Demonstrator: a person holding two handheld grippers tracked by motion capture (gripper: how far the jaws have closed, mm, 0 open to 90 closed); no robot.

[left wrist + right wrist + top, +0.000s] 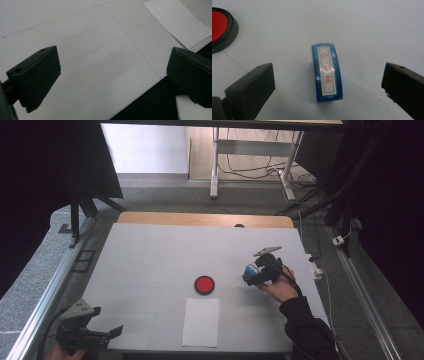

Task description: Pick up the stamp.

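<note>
High view: nearest the camera, at the near left corner of the desk (150, 250), the left claw (112, 332) is held low with its jaws spread wide and nothing between them. A white paper sheet (201, 321) lies at the near edge, centre. Just beyond its far end sits a round red ink pad (204, 284) in a black case, close to the sheet, though contact cannot be told. To the right of the pad, the right claw (247, 274) is held by a hand (280, 287) in a dark sleeve and points left; a blue object shows at its tip.

Right gripper view: the blue object resolves as a blue rectangular stamp (327, 72) with a white label bearing red characters in a red frame. It lies flat on the desk between the wide-spread jaws, touched by neither. The ink pad (220, 27) shows at the far left edge, well apart from the stamp.

Left gripper view: the left claw (110, 75) stands wide over the bare desk near its front edge. The paper sheet (177, 21) lies at the far right, and faint ruled lines cross the desk surface, a detail too fine to make out clearly in the high view.
</note>
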